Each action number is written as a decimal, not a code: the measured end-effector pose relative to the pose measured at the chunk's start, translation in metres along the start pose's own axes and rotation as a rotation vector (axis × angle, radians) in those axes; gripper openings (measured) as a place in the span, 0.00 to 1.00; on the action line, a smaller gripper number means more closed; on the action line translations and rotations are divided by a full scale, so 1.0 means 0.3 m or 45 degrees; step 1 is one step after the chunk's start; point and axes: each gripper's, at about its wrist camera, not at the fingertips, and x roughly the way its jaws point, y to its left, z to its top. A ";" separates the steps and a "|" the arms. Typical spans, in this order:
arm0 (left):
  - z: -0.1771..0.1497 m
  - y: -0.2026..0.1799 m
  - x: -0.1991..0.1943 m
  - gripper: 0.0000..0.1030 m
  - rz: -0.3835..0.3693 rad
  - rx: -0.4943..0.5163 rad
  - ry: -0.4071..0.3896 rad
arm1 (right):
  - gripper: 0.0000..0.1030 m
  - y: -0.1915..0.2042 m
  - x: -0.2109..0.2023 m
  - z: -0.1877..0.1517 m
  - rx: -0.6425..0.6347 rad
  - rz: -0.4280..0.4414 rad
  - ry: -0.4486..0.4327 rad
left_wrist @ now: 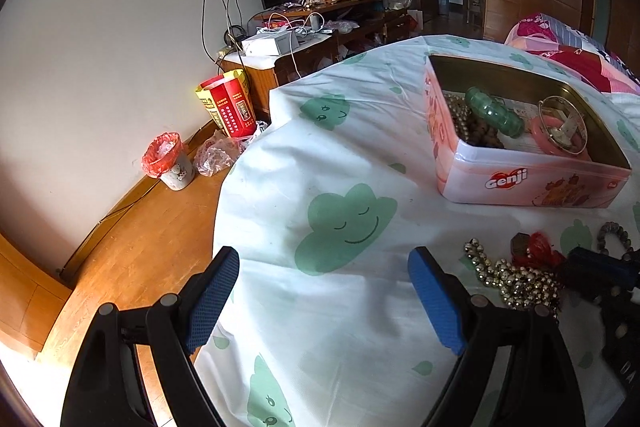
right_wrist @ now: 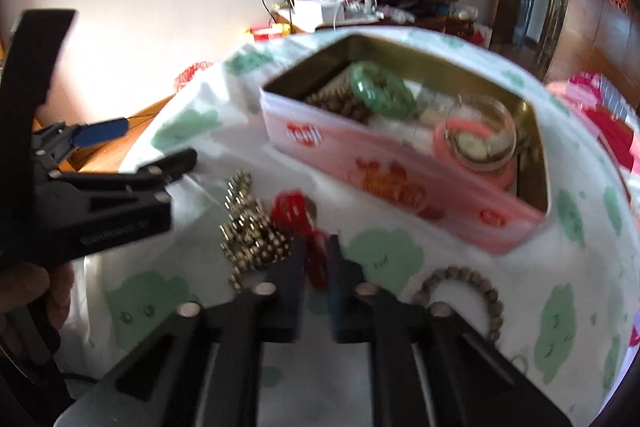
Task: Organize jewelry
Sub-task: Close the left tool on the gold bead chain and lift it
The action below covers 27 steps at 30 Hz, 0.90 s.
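Note:
A pink Genji tin point(left_wrist: 532, 183) stands open on the table and holds a green bangle point(left_wrist: 494, 111), a pink bangle point(left_wrist: 560, 143) and beads; it also shows in the right wrist view point(right_wrist: 400, 183). My left gripper point(left_wrist: 324, 283) is open and empty above the cloth, left of a gold bead string point(left_wrist: 516, 279). My right gripper point(right_wrist: 316, 267) is shut on a red tassel charm point(right_wrist: 296, 215) beside the gold beads point(right_wrist: 252, 231). A wooden bead bracelet point(right_wrist: 472, 291) lies to its right.
The table has a white cloth with green clouds point(left_wrist: 344, 223). Its left edge drops to a wooden floor point(left_wrist: 132, 259) with a red-lined bin point(left_wrist: 168, 163). A cluttered cabinet point(left_wrist: 320, 23) stands against the far wall. Bedding point(left_wrist: 576, 47) lies at right.

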 end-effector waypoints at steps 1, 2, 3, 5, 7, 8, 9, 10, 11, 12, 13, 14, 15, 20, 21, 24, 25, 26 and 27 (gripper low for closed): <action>0.000 0.000 -0.004 0.84 -0.007 -0.003 -0.002 | 0.08 -0.014 -0.009 -0.008 0.017 -0.004 -0.007; 0.000 -0.001 -0.003 0.84 -0.016 -0.005 -0.003 | 0.07 -0.027 -0.018 -0.015 0.033 -0.024 -0.011; -0.001 -0.006 -0.007 0.84 -0.028 -0.003 -0.005 | 0.06 -0.044 -0.028 -0.023 0.050 -0.047 -0.016; -0.001 -0.018 -0.015 0.84 -0.035 0.008 -0.009 | 0.06 -0.074 -0.040 -0.037 0.077 -0.091 -0.005; -0.001 -0.033 -0.032 0.84 -0.062 0.013 -0.022 | 0.06 -0.100 -0.046 -0.055 0.088 -0.148 0.010; -0.001 -0.041 -0.040 0.84 -0.075 0.017 -0.029 | 0.06 -0.115 -0.047 -0.062 0.105 -0.164 0.018; -0.001 -0.049 -0.044 0.84 -0.071 0.025 -0.033 | 0.06 -0.123 -0.057 -0.070 0.117 -0.154 0.013; -0.002 -0.055 -0.046 0.84 -0.062 0.033 -0.036 | 0.06 -0.123 -0.063 -0.068 0.119 -0.128 0.007; -0.002 -0.059 -0.045 0.84 -0.056 0.038 -0.034 | 0.07 -0.118 -0.073 -0.065 0.122 -0.097 -0.007; -0.003 -0.060 -0.041 0.84 -0.052 0.042 -0.027 | 0.15 -0.110 -0.086 -0.058 0.127 -0.066 -0.033; -0.004 -0.058 -0.037 0.84 -0.050 0.040 -0.018 | 0.25 -0.104 -0.094 -0.049 0.126 -0.058 -0.052; -0.004 -0.052 -0.033 0.84 -0.046 0.034 -0.014 | 0.47 -0.092 -0.101 -0.037 0.118 -0.045 -0.071; -0.005 -0.045 -0.029 0.84 -0.045 0.025 -0.008 | 0.53 -0.081 -0.103 -0.026 0.110 -0.030 -0.088; -0.006 -0.039 -0.024 0.84 -0.059 0.019 -0.003 | 0.52 -0.028 -0.053 0.024 0.041 -0.014 -0.078; -0.007 -0.041 -0.023 0.84 -0.060 0.023 -0.003 | 0.51 -0.019 -0.030 0.028 0.028 -0.004 -0.048; -0.010 -0.043 -0.021 0.84 -0.072 0.020 0.002 | 0.01 -0.030 -0.001 0.023 0.048 0.054 -0.013; -0.009 -0.043 -0.020 0.84 -0.073 0.019 0.002 | 0.07 -0.036 0.001 0.019 0.055 0.048 0.003; -0.010 -0.043 -0.022 0.84 -0.074 0.017 0.003 | 0.06 -0.043 -0.010 0.012 0.061 0.045 -0.009; -0.010 -0.043 -0.027 0.84 -0.080 0.016 0.000 | 0.05 -0.051 -0.022 0.002 0.065 0.035 -0.016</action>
